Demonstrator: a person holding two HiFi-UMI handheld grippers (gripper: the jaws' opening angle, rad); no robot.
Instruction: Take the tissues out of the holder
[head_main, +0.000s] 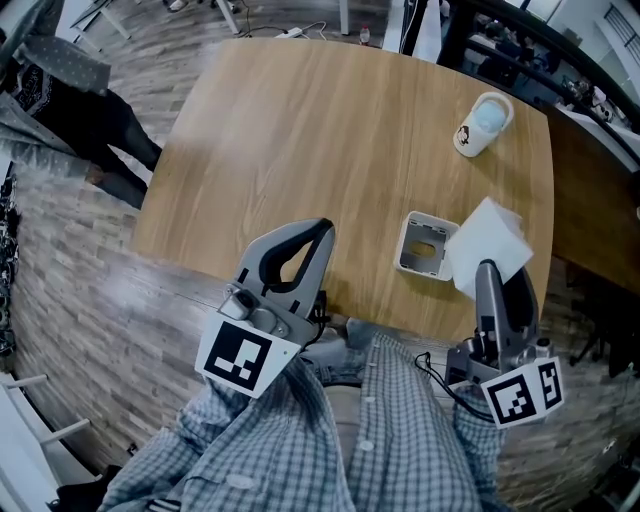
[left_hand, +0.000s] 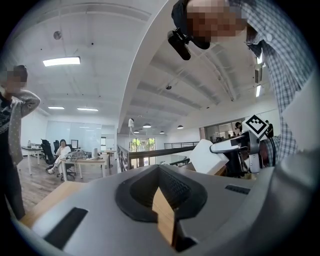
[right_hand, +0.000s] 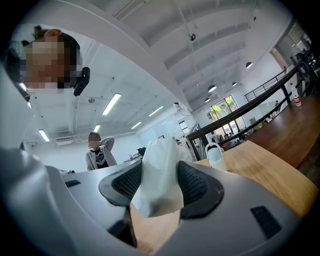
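Observation:
A stack of white tissues (head_main: 488, 245) is lifted just right of the white square holder (head_main: 425, 245), which lies on the wooden table (head_main: 330, 130) near its front edge. My right gripper (head_main: 487, 272) is shut on the stack's lower edge. The right gripper view shows the tissues (right_hand: 159, 170) pinched between the black pads (right_hand: 196, 182). My left gripper (head_main: 322, 232) hovers over the table's front edge, left of the holder, with its tips together and nothing in them. In the left gripper view the pads (left_hand: 175, 187) meet, and the held tissues (left_hand: 207, 156) show beyond.
A white mug-like container (head_main: 484, 123) stands at the table's far right. A person (head_main: 70, 110) stands on the floor beyond the table's left side. A dark railing (head_main: 560, 60) runs past the far right corner.

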